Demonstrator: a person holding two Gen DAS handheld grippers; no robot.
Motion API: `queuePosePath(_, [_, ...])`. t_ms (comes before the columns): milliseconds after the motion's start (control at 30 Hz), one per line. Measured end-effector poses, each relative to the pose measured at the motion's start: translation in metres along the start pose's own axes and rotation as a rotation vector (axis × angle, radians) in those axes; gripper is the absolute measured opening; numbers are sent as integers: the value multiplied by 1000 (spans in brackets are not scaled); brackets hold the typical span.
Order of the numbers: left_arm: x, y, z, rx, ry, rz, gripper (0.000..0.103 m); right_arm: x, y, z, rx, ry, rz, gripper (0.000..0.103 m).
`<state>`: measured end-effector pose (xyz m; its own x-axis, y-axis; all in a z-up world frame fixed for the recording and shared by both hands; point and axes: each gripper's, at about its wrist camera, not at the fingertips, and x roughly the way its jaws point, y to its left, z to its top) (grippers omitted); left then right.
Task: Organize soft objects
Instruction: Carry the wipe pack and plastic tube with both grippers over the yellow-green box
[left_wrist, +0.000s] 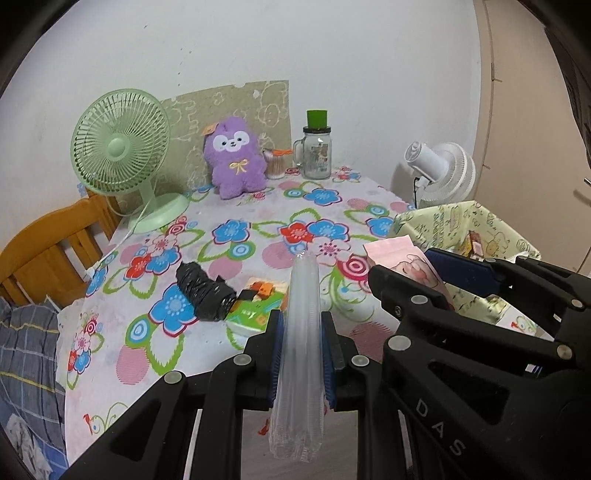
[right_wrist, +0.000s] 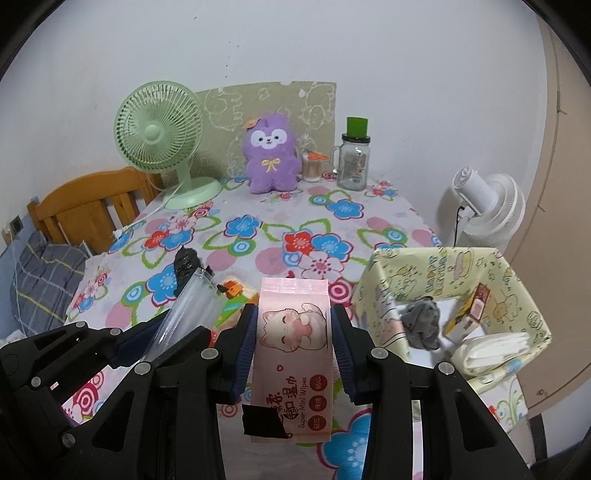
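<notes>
wipes pack clamped, right tongs | clear sleeve clamped, left tongs | floral tablecloth

Glossy pink wipes pack, clear ridged plastic sleeve, fuzzy plush.

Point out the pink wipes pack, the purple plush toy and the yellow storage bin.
pink wipes pack (right_wrist: 293, 325), right wrist view, on the cat drawing.
purple plush toy (left_wrist: 236, 158), left wrist view, on its belly.
yellow storage bin (right_wrist: 391, 284), right wrist view, on its left wall.
</notes>
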<state>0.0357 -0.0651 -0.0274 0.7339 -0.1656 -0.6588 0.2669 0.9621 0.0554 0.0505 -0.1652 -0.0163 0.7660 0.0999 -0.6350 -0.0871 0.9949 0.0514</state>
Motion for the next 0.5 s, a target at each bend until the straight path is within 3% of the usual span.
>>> queuePosePath(500, [-14,-24,25,28,-42,7,18,-20,-28,17,21,-47,-2,43])
